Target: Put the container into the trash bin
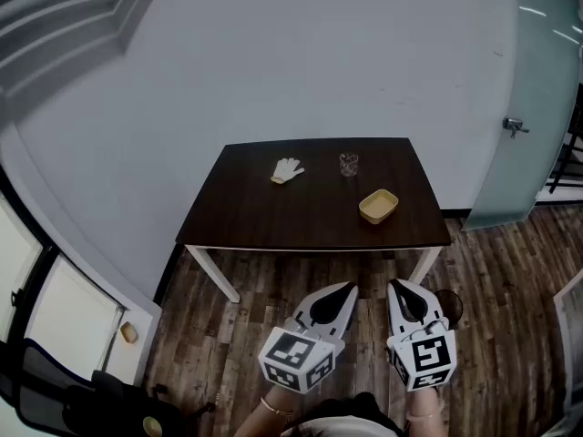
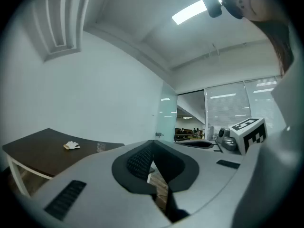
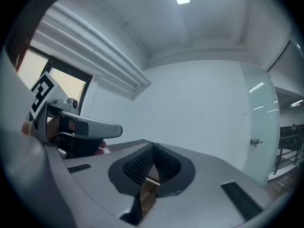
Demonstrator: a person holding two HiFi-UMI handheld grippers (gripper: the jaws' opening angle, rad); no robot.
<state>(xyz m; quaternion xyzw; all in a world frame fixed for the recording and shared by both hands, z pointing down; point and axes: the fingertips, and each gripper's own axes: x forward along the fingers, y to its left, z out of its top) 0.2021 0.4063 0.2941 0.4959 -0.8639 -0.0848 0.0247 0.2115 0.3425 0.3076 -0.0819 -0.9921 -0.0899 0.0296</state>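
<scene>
Two claws closed and empty: left claw [image 1: 349,289], right claw [image 1: 401,286] | tan container [image 1: 378,206] sits on desk [image 1: 264,217], near-right part, well ahead of us | long axis slants near-left to far-right | we judge right claw nearer.

A white glove [image 1: 288,170] and what looks like a small glass [image 1: 348,164] sit apart on the dark table [image 1: 246,217].

- I see a dark brown rectangular wooden table [image 1: 301,212] on white legs, against a plain pale grey wall [image 1: 301,53].
- Dark wood-plank floor [image 1: 510,280] beneath.
- Frosted glass door [image 1: 537,89] at my right.
- Long ceiling strip light [image 2: 189,12] lit.
</scene>
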